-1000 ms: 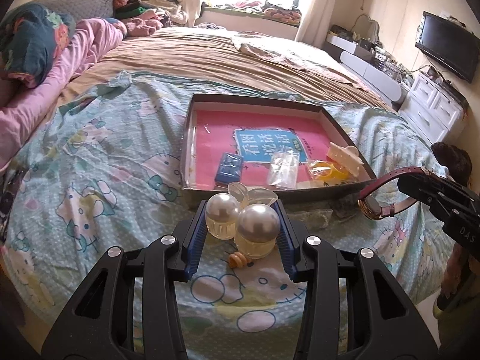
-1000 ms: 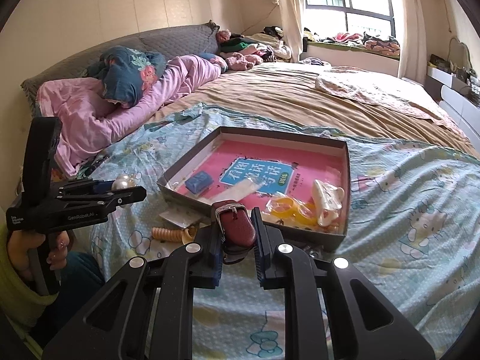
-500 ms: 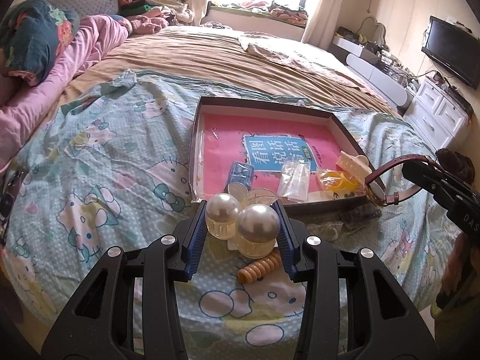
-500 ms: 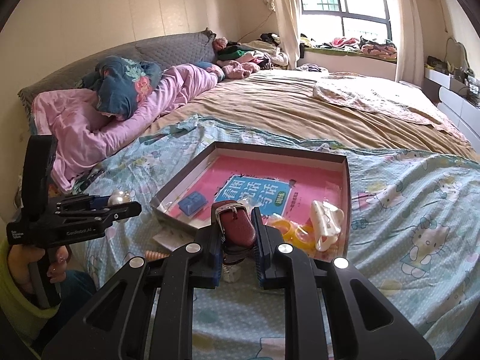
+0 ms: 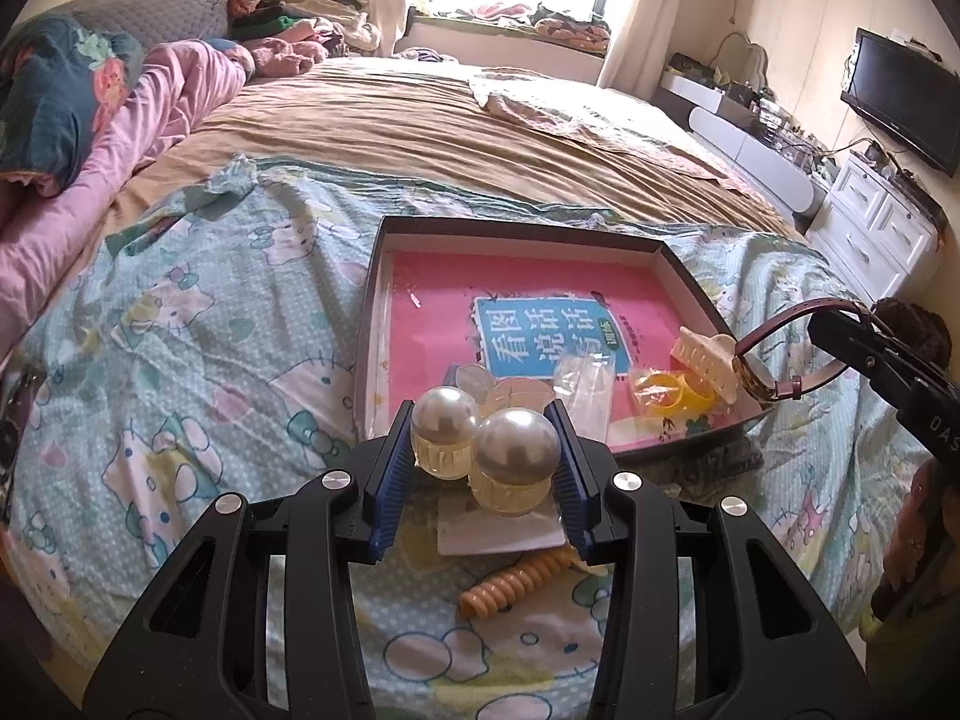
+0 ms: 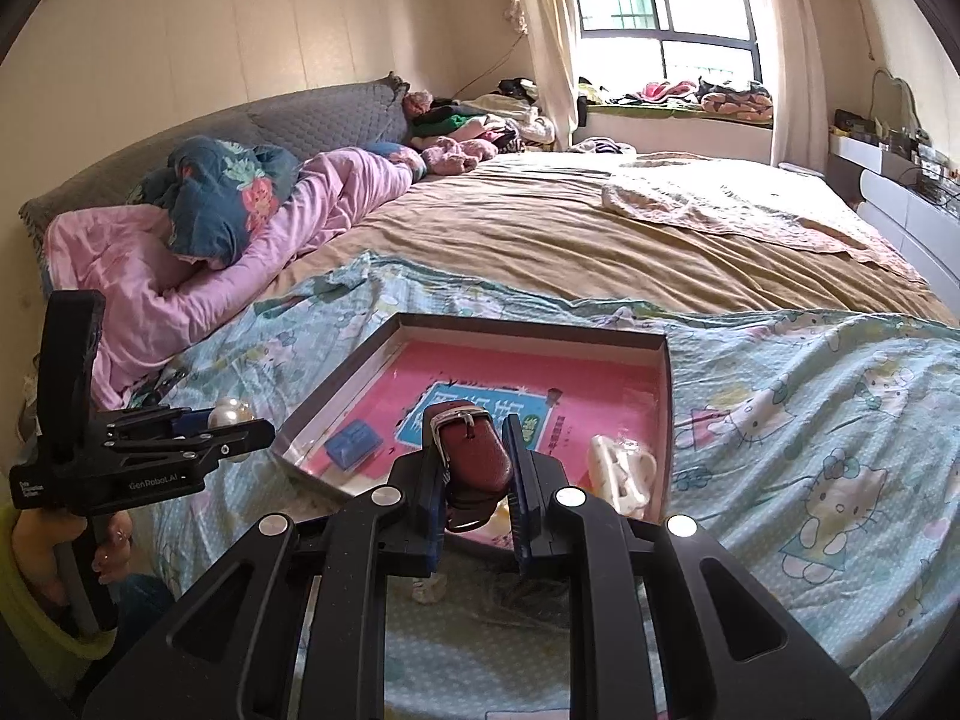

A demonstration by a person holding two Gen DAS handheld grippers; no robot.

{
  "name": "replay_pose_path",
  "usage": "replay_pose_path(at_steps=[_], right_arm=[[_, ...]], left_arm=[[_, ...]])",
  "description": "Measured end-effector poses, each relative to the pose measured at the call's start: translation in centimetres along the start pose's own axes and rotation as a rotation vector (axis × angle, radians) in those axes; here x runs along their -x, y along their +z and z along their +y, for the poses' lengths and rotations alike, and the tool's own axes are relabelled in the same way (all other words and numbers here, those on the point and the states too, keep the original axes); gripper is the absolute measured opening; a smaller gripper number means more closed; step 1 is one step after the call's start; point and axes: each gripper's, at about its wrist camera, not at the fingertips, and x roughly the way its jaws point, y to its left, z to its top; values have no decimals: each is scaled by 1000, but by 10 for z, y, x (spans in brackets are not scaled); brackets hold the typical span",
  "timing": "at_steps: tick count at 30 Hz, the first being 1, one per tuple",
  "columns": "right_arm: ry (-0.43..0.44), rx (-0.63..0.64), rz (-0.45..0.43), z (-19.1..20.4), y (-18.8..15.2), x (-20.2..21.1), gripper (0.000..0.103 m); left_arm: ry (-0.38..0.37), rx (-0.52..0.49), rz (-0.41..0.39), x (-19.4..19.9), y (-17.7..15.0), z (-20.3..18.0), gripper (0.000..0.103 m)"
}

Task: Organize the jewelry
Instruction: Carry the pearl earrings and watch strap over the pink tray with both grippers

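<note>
Where the left gripper [image 5: 486,450] closes on the pearl hair clip [image 5: 480,450], its two pearl domes fill the gap and hide the near edge of the tray [image 5: 522,228]; what lies directly behind them cannot be made out. The right gripper [image 6: 474,468], jaws shut on the dark red watch strap [image 6: 474,456], covers the tray's near middle in its own view, and the watch face shows only from the left wrist view [image 5: 756,381], hanging just over the tray's right near corner. Inside the tray: a pink printed sheet, a cream claw clip [image 5: 708,360], yellow rings [image 5: 672,393], a clear packet [image 5: 585,387], a blue block [image 6: 354,447]. Outside it, near: an orange spiral hair tie [image 5: 516,582] and a white card [image 5: 498,534], partly under the jaws. The surface is a bed with a cartoon-cat quilt [image 5: 180,330], a tan sheet beyond, pink bedding far left. The room has a window, a television [image 5: 906,96] and white drawers on the right.
</note>
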Motion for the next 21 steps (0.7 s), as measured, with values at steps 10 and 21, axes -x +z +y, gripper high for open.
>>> replay_pose_path(at_steps=[10, 21], right_arm=[[-31, -29, -12, -15, 6, -2, 16], [-63, -57, -13, -28, 11, -10, 16]], left_arm=[[-9, -15, 9, -14, 16, -5, 34], [-19, -33, 41, -43, 28, -14, 34]])
